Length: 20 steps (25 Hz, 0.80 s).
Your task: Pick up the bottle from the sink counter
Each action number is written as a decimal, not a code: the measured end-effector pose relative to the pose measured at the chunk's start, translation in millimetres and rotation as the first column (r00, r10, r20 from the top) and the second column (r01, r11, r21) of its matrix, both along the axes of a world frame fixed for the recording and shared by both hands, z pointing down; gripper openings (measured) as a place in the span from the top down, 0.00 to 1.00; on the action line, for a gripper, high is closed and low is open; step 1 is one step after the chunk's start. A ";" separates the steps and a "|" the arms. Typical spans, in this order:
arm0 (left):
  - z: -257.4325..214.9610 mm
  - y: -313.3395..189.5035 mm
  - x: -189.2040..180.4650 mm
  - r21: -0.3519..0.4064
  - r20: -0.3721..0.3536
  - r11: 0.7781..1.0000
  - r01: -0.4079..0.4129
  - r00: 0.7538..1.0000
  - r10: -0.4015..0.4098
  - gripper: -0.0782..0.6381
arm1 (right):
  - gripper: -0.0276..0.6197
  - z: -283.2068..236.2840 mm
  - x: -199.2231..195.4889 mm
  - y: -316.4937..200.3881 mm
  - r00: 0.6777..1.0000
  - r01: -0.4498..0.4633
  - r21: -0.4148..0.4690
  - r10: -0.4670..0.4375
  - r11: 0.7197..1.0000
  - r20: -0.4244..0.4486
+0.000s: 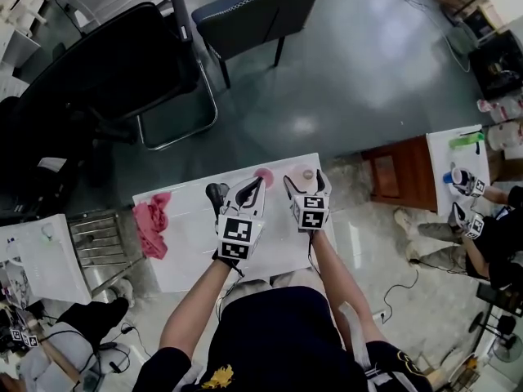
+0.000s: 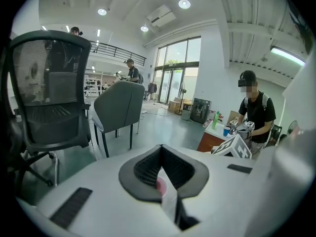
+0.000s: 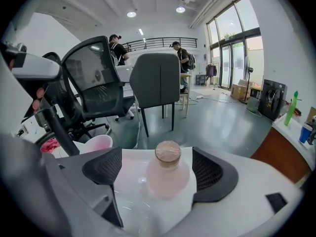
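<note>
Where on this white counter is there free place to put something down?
Bare counter lies between the pink cloth and the left gripper, down to the near edge. The far edge is crowded: pink cup, bottle, right gripper.

a big open lab or workshop hall: a polished grey floor (image 1: pixel 351 72), tall glass windows (image 2: pixel 177 68), a railed upper gallery (image 2: pixel 116 51), round ceiling lights (image 2: pixel 184 4), office chairs (image 2: pixel 47 98), and other people (image 2: pixel 254 107) working at small white tables (image 1: pixel 441 162) well apart across the room.
</note>
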<state>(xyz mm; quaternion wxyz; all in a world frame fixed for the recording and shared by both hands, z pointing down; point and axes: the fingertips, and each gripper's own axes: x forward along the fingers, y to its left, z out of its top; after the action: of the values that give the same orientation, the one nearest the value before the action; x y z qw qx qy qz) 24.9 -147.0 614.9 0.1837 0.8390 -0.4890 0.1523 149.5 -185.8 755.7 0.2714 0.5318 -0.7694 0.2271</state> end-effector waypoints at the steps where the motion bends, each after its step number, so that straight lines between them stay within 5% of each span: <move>1: 0.6 -0.8 0.8 -0.001 -0.002 1.000 -0.002 1.000 0.002 0.87 | 0.28 3.3 0.8 -1.1 1.000 -0.001 -0.008 0.001 1.000 -0.002; 20: 26.0 -18.6 2.6 -0.031 -0.028 0.999 0.031 0.999 -0.031 0.87 | 0.25 61.1 6.5 -23.7 0.999 -0.011 -0.105 0.006 0.994 -0.049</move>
<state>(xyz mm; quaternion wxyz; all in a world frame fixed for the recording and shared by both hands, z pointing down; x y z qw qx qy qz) 27.5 -165.6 640.9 0.2058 0.8304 -0.4970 0.1451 156.1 -209.5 816.8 0.3167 0.5253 -0.7473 0.2553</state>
